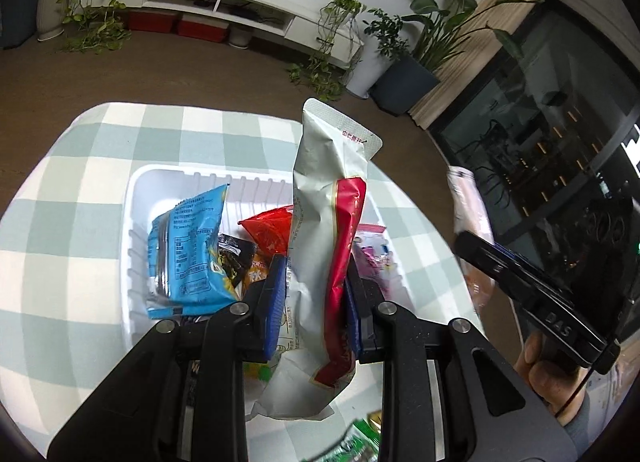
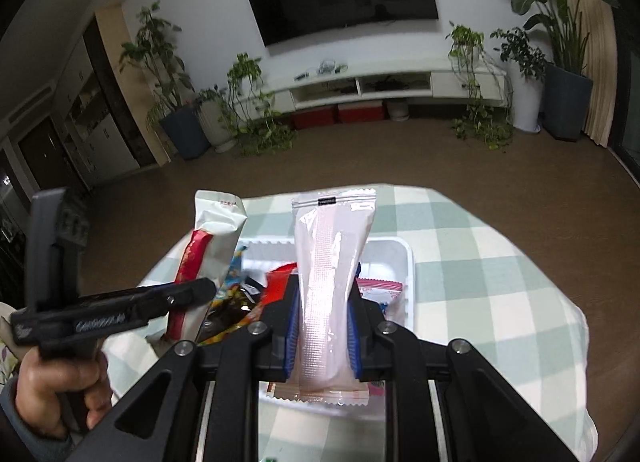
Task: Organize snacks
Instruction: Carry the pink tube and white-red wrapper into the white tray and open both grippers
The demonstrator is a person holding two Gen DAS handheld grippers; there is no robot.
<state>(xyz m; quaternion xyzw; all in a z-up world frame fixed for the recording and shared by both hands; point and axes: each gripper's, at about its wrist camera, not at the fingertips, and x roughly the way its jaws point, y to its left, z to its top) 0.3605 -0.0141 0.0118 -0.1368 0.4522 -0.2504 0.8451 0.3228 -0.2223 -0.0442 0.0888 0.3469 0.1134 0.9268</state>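
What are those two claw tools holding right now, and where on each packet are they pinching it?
The left gripper pinches a white-and-red snack packet near its lower end. The right gripper pinches a pale pink packet around its lower middle.

A packet [image 1: 328, 230] stands between the left gripper's [image 1: 316, 294] jaws; the tub [image 1: 160, 182] lies beyond them, another packet [image 1: 188, 246] leaning inside at left.

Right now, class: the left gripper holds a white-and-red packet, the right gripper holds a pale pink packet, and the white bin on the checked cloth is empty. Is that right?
Not quite: the white bin is not empty. The left wrist view shows a blue packet and a red packet in it. The rest stands: the left gripper holds the white-and-red packet, and the right gripper holds the pale pink packet.
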